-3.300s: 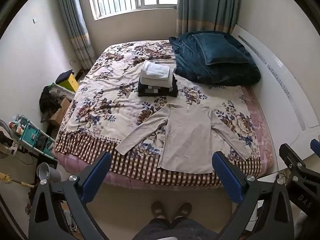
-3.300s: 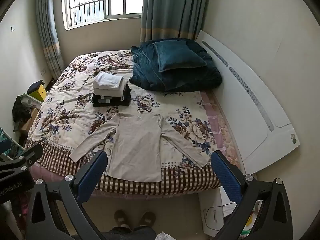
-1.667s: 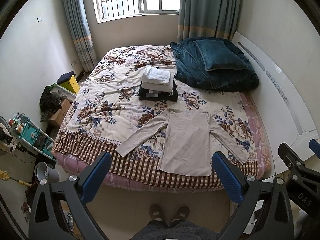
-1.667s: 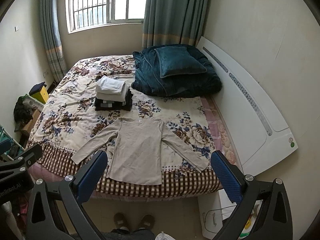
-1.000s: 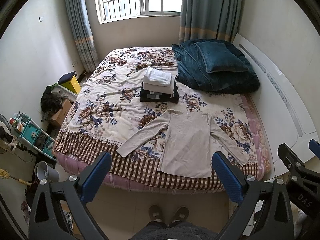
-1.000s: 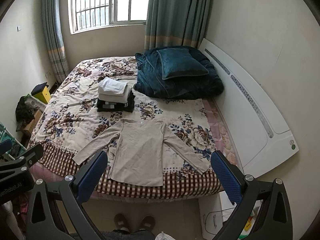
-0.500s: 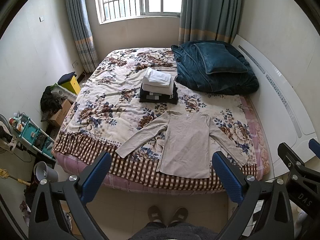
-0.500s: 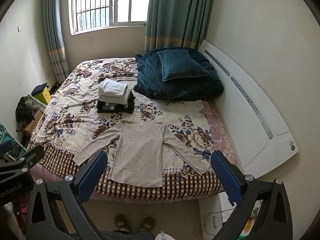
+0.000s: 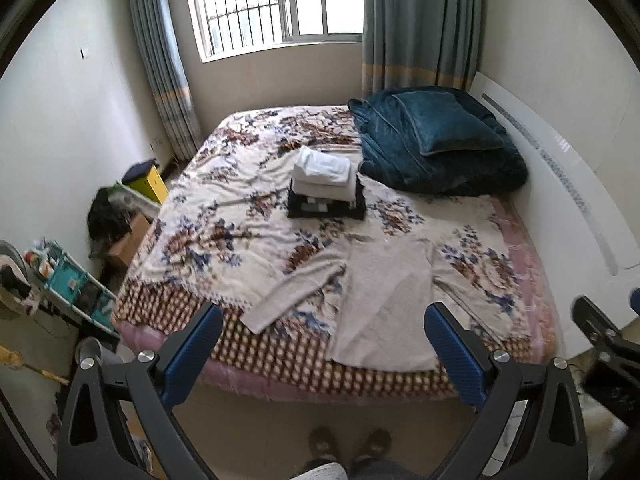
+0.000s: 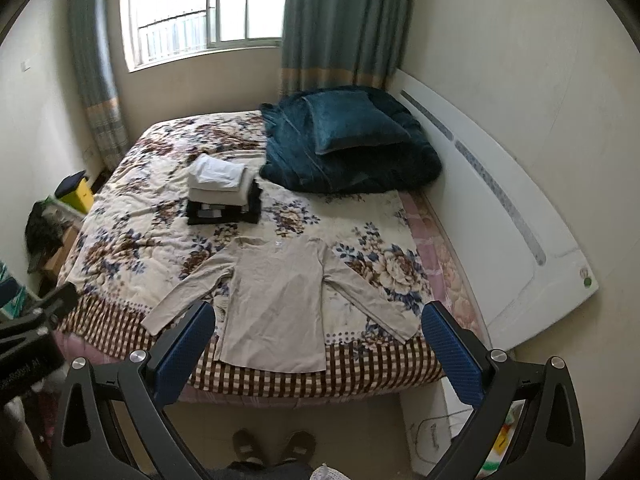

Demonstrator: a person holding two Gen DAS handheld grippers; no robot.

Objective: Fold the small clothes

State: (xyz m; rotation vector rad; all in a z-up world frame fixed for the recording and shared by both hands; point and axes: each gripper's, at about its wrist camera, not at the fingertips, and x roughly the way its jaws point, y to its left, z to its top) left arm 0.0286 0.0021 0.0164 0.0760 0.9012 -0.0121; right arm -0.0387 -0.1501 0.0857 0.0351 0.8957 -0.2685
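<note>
feet: person's shoes [image 10: 272,446] were on the floor just short of the bed edge, seen between the fingers in both views.
left gripper [image 9: 322,354]: fingers spread wide, nothing between them, held in the air over the floor in front of the bed.
right gripper [image 10: 318,354]: same, spread wide and holding nothing, short of the bed edge.
shirt [image 10: 276,300]: beige long-sleeve, lay flat on the near part of the bed [image 10: 132,240], hem at the checked border, collar pointing away, both sleeves angled out and down. neither gripper touched it.
folded stack [image 10: 222,194]: white and grey pieces on top of dark ones, sat just beyond the shirt collar, apart from it.
blanket [image 10: 348,160]: dark teal, bunched at the far right of the bed by the white headboard [image 10: 512,216], with a teal pillow [image 10: 352,122] on top.
far wall: barred window [image 9: 264,4] with grey-blue curtains on both sides.
left side: clutter on the floor beside the bed, blurred.
</note>
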